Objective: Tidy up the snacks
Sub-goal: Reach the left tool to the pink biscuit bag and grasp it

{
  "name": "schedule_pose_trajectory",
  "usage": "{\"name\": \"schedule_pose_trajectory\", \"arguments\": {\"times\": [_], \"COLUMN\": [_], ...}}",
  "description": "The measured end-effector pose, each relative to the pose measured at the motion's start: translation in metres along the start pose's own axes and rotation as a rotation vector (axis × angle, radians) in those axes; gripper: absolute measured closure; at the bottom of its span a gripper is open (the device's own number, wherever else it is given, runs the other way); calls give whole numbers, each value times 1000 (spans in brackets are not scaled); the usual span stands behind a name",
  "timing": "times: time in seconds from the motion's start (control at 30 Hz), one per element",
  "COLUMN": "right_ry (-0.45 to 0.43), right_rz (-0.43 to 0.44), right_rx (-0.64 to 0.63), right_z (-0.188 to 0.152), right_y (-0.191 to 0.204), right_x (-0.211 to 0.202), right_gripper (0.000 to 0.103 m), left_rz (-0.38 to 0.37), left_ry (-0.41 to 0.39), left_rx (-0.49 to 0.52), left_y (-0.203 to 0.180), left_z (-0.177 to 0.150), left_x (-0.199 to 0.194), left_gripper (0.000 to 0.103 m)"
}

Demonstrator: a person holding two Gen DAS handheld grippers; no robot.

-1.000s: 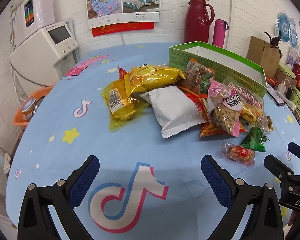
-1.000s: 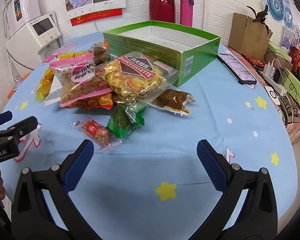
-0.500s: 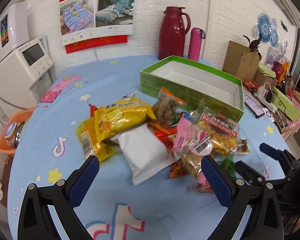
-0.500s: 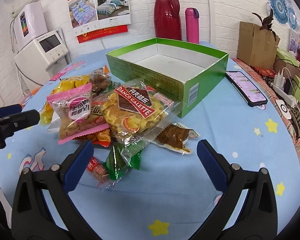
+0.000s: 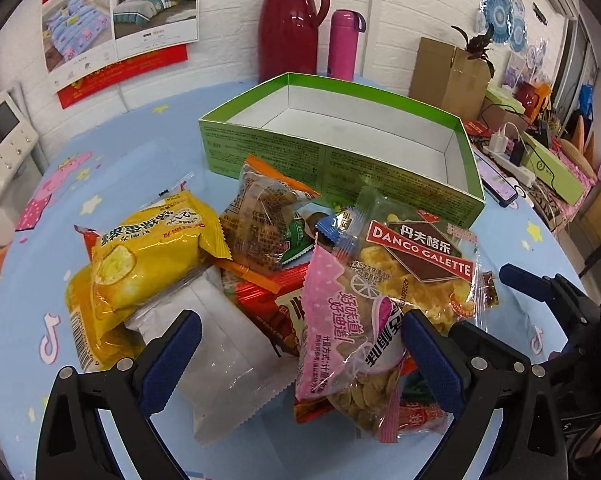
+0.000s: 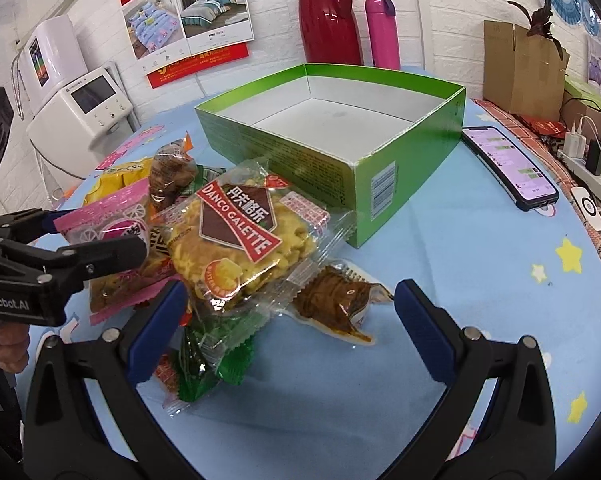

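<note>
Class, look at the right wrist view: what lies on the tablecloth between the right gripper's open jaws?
A brown vacuum-packed snack lies between the right gripper jaws, untouched, with bare tablecloth around; the right wrist view shows it.

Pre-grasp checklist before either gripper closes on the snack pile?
1. Left gripper open: ok, jaws wide.
2. Right gripper open: ok, nothing held.
3. Green cardboard box free to receive: ok, interior empty.
4. One target between the left fingers: not ok, white plastic packet and pink-trimmed nut bag both lie there.
5. Brown vacuum-packed snack clear of the pile: ok, only its left end sits under the Danco Galette bag.
6. Grippers clear of each other: cannot tell, they look close.
</note>
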State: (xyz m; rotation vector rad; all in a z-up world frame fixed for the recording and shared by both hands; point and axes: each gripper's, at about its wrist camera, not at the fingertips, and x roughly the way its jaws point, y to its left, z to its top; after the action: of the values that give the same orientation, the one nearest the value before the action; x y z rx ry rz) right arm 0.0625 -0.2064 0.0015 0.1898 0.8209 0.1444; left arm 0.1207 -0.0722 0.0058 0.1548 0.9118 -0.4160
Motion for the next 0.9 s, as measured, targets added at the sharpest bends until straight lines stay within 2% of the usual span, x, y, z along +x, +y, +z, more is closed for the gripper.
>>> {"name": "schedule_pose_trajectory", "arguments": {"times": [0.1, 0.2, 0.27, 0.3, 0.4, 0.43, 0.47, 0.5, 0.53, 0.57, 0.6, 0.7, 0.8, 0.9], "right_ry": [-2, 4, 14, 25, 76, 93, 111, 134, 128, 139, 161, 173, 128, 83], "right_rz": [1, 10, 31, 49, 133, 151, 153, 154, 138, 145, 186, 252, 220, 228], "right_rx": [-9, -21, -52, -60, -63, -65, -68, -71, -93, -118, -128, -155, -193, -239], "right_z": [-1, -7, -17, -21, -35, -38, -41, -43, -45, -46, -48, -51, -47, -38], "right_y": [1, 4, 12, 16, 30, 34, 39, 43, 48, 54, 59, 69, 76, 84], "right_x": [-3, -14, -23, -26, -26, -23, -19, -15, -15, -17, -18, -25, -29, -30], "right_gripper": [0, 0, 0, 0, 1, 2, 9, 15, 16, 21, 28, 28, 28, 28], "left_rz": [-39, -135, -173, -181, -162, -170, -171, -165, -153, -134, -114, -63, -13, -5], "left_ry": [17, 54, 61, 59, 45, 46, 46, 41, 33, 20, 8, -9, -5, 7], "left_rx": [-3, -32, -18, 0, 42, 44, 40, 38, 37, 36, 34, 7, -25, -49], "left_y": [1, 4, 1, -2, -11, -13, -12, -10, -8, -4, 1, 17, 30, 40], "left_z": [-2, -6, -9, -10, -16, -18, -21, -25, -28, -33, -38, -49, -55, -60], "left_x": [3, 3, -1, -3, -11, -14, -19, -26, -33, -42, -50, -67, -70, -69], "left_gripper": [4, 25, 51, 57, 65, 66, 67, 67, 67, 67, 67, 67, 67, 67]}}
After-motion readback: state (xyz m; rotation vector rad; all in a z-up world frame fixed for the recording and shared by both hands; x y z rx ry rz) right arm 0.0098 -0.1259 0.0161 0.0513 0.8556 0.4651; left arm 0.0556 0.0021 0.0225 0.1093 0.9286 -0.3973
